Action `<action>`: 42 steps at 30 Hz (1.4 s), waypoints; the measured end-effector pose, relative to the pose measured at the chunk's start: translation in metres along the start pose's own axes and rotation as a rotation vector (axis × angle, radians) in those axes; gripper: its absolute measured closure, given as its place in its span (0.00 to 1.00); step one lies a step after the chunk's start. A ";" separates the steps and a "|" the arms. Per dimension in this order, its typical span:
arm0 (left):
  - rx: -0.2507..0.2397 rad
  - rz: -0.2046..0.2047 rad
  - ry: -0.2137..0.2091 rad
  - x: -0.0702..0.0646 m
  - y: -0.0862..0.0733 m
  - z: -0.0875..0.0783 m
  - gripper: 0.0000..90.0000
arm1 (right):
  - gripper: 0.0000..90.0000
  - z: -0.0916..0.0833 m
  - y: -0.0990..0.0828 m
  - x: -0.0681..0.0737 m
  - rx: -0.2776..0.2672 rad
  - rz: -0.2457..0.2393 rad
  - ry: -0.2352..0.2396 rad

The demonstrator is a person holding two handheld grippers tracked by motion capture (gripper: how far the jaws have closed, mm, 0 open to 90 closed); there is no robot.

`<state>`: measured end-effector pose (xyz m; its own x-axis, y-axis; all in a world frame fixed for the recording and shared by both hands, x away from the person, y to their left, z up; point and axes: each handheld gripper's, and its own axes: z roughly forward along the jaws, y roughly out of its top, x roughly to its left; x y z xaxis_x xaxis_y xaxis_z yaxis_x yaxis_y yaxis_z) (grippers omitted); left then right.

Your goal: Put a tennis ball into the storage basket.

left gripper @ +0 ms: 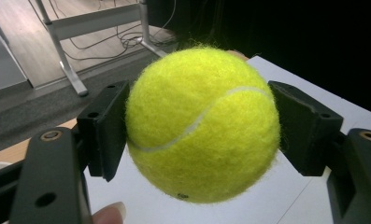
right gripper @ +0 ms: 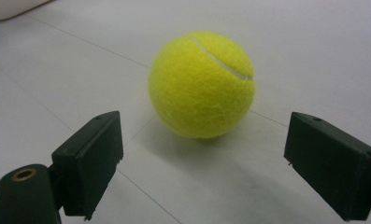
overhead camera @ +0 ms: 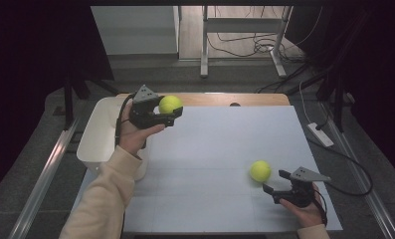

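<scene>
My right gripper (overhead camera: pixel 273 180) sits near the desk's (overhead camera: pixel 225 149) near right corner, its flat black jaws spread wide and empty. Just ahead of them, apart from both pads, a fuzzy yellow ball (overhead camera: pixel 260 171) rests on the smooth white desk top; in the right gripper view that ball (right gripper: pixel 202 84) stands between and beyond the jaw tips, its pale curved seam on top, a soft shadow under it, nothing lying between it and my jaws. Thin seam lines cross the matte surface around it.

Farther off, by the far left corner, my left gripper (overhead camera: pixel 169 110) holds a second ball (overhead camera: pixel 170 104) up off the desk. In the left gripper view this second ball (left gripper: pixel 203 123) is felt-napped and round, with a white seam curving over its face, and the blocky black pads (left gripper: pixel 109 126) press it from both sides.

A white, round-cornered tub (overhead camera: pixel 96 137) stands against the desk's left edge, just beside my left hand (overhead camera: pixel 134 135). Beyond the far edge are grey floor, metal table legs (overhead camera: pixel 204 42) and loose cables (overhead camera: pixel 245 47).
</scene>
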<state>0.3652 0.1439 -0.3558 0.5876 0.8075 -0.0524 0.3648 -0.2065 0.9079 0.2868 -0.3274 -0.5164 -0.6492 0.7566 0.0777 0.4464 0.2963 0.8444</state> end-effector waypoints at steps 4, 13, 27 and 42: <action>-0.003 -0.008 0.010 0.003 -0.001 -0.003 0.29 | 0.13 0.000 0.000 0.000 0.000 -0.002 0.000; -0.003 -0.018 0.033 0.012 -0.003 -0.008 0.29 | 0.13 0.000 0.000 0.000 0.000 -0.001 0.000; 0.005 -0.038 0.081 0.026 -0.006 -0.018 0.29 | 0.13 0.000 0.001 -0.001 -0.002 -0.003 0.001; 0.020 -0.060 0.121 0.041 -0.010 -0.023 0.29 | 0.13 0.000 0.001 -0.001 -0.005 0.000 0.002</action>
<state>0.3691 0.1921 -0.3569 0.4730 0.8793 -0.0550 0.4123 -0.1657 0.8959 0.2877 -0.3276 -0.5154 -0.6508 0.7551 0.0789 0.4432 0.2935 0.8470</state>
